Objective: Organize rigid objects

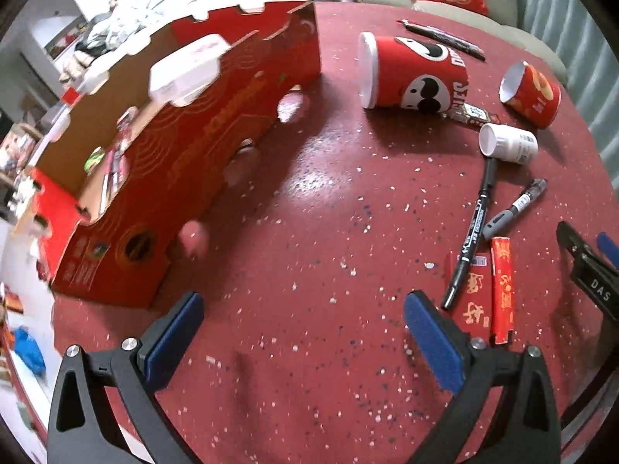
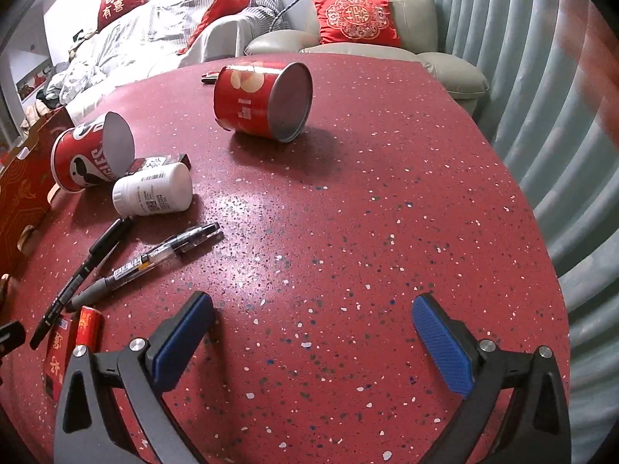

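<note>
Across the upper left of the left wrist view runs a long red cardboard box (image 1: 185,162), open at the top, with a white lidded container (image 1: 185,69) and some packets lying inside. Right of it, on the speckled red table (image 1: 301,232), a Pringles can (image 1: 414,73) lies on its side, then a shorter red can (image 1: 532,92), a white bottle (image 1: 508,143), a black marker (image 1: 470,232), a clear pen (image 1: 516,205) and two red packets (image 1: 485,294) toward the lower right. At the bottom, the left gripper (image 1: 303,311) hangs over bare table, jaws spread wide and holding nothing. From the right wrist view the same clutter sits left of centre, the shorter red can at upper centre, and the right gripper (image 2: 313,309) likewise stands wide apart, empty, above the tabletop.
</note>
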